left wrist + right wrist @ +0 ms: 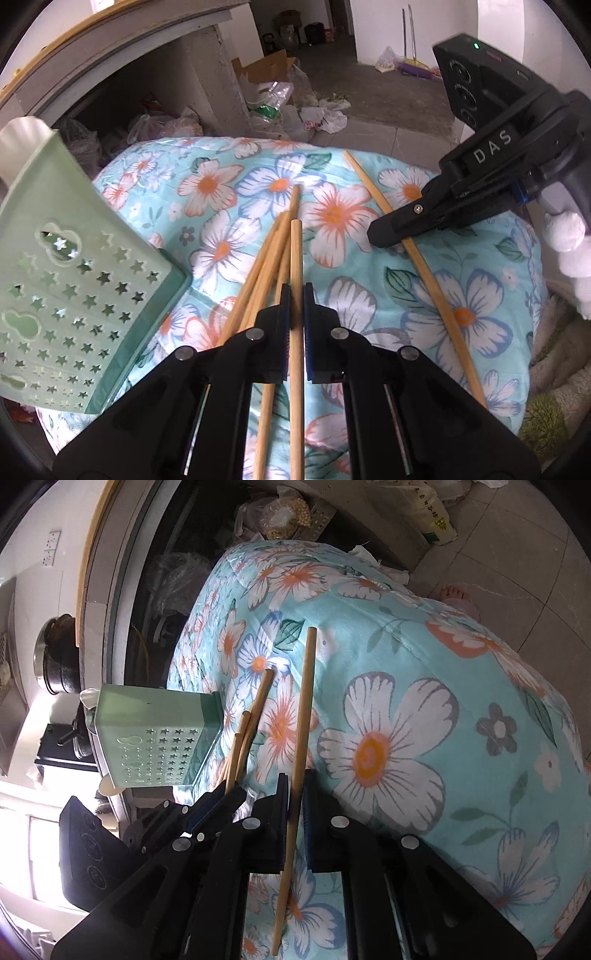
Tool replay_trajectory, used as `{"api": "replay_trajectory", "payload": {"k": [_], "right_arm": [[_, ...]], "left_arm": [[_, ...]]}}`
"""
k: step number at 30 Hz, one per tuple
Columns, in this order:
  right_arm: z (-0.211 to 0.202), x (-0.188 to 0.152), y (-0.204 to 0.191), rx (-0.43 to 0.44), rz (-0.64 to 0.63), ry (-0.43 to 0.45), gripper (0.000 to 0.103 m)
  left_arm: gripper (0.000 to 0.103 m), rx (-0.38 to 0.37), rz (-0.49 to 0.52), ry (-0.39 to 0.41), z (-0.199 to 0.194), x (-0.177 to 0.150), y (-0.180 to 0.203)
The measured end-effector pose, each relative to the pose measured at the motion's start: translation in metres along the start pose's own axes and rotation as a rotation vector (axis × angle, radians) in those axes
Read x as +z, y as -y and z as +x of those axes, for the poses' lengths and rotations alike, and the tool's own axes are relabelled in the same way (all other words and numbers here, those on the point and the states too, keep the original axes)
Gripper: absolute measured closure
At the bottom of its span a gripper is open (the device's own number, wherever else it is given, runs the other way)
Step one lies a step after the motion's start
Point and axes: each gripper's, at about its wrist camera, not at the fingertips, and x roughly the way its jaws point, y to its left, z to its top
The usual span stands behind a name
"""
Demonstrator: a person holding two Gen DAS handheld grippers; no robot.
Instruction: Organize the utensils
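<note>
- A turquoise floral cloth [332, 214] covers the work surface; beyond it lie a grey tiled floor, plastic bags [295, 110] and a cardboard box [262, 66].
- A pale green holder [74, 280] with star-shaped holes lies tipped on the cloth's left edge.
- Several plain light-wood chopsticks [266, 266] lie bunched just beside it.
- The left gripper [296, 295] is clamped on one chopstick [295, 258] of that bunch.
- The right gripper [295, 786] grips a separate chopstick [304, 701], set apart on the cloth.

Grey concrete floor [373, 92] strewn with plastic bags [325, 118]; white walls [373, 22], a torn cardboard box [264, 66], pale floor tiles [517, 554].
</note>
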Motion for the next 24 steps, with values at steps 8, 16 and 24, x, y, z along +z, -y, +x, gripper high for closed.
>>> {"api": "replay_trajectory", "payload": {"k": [8, 16, 24], "right_arm": [[-0.034, -0.008, -0.048, -0.013, -0.187, 0.119, 0.097], [-0.072, -0.002, -0.112, -0.012, -0.419, 0.237, 0.097], [-0.085, 0.011, -0.174, 0.024, -0.578, 0.311, 0.097]], "left_arm": [[0.097, 0.044, -0.102, 0.153, -0.069, 0.006, -0.020], [0.097, 0.123, -0.312, 0.392, -0.174, 0.007, -0.067], [0.097, 0.218, -0.488, 0.676, -0.252, 0.008, -0.116]]}}
